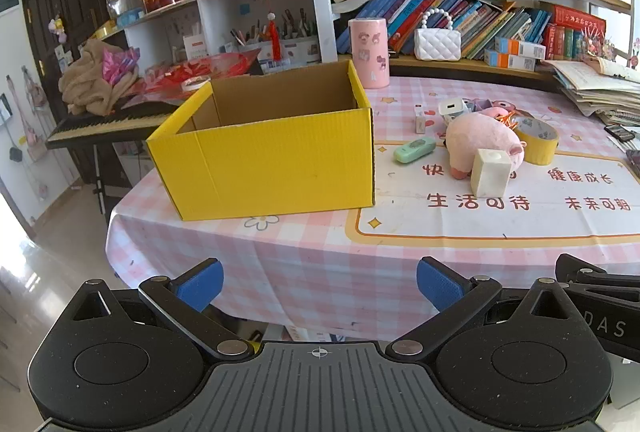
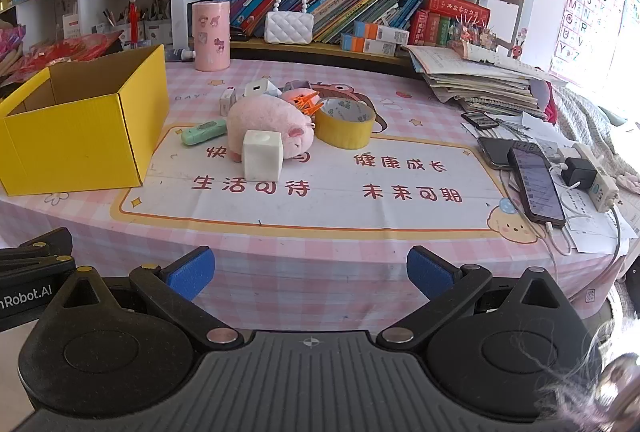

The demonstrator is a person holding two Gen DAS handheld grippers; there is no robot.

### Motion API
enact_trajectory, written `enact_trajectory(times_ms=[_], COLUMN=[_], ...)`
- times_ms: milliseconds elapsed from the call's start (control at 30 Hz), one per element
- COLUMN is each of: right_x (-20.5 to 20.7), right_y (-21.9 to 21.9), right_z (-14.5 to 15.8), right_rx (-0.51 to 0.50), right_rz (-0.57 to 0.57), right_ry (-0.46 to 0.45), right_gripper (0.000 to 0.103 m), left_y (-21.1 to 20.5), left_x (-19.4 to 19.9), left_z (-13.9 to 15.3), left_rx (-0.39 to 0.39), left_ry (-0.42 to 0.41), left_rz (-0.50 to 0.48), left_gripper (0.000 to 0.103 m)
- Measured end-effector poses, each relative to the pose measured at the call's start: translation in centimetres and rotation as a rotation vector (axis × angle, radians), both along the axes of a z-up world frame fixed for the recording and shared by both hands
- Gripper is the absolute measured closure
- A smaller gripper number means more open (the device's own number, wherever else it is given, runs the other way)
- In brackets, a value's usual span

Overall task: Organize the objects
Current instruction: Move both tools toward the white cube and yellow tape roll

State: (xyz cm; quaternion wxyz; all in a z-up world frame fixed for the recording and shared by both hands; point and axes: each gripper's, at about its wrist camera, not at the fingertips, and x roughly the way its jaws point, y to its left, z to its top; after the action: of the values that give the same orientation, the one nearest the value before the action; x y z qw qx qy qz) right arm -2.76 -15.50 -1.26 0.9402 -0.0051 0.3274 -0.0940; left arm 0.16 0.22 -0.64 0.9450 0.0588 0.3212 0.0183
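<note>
You are holding both grippers back from the near edge of the tabletop [image 2: 320, 244], side by side and clear of everything on it. Your left gripper [image 1: 319, 284] is standing wide open with nothing between its blue pads [image 1: 200, 282], and your right gripper [image 2: 310, 272] is standing just as wide, also gripping nothing. The yellow cardboard box [image 1: 264, 159] is sitting open-topped at the left end of the pink checked tablecloth [image 2: 340, 272], and what shows of its inside is bare cardboard. To the right of the box, the loose things are lying in a cluster: a pink plush pig [image 2: 266, 121] is lying on its side, with a white cube [image 2: 261, 155] standing against its near side and a mint green correction tape [image 2: 202, 132] lying just beside it toward the box. A roll of yellow tape [image 2: 345, 121] is resting flat just to the right of the pig, orange clips [image 2: 308, 103] are lying between them, and a white charger [image 2: 256, 89] is sitting behind. A phone [image 2: 536, 183] is lying well apart at the right.
</note>
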Motion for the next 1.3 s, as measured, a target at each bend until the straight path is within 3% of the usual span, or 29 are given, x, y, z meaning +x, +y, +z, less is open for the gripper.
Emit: enact_trajectory(times_ms=[1300], right_x=[1.7], right_y=[-1.3], right_z=[-1.1], right_rx=[0.012], right_rz=[0.033], right_ry=[0.038], right_gripper=[0.0], left_y=[-1.2], left_x=[1.7], left_z=[-0.8], left_rx=[0.013], left_ry=[0.062], left_rz=[0.034], left_gripper=[0.0])
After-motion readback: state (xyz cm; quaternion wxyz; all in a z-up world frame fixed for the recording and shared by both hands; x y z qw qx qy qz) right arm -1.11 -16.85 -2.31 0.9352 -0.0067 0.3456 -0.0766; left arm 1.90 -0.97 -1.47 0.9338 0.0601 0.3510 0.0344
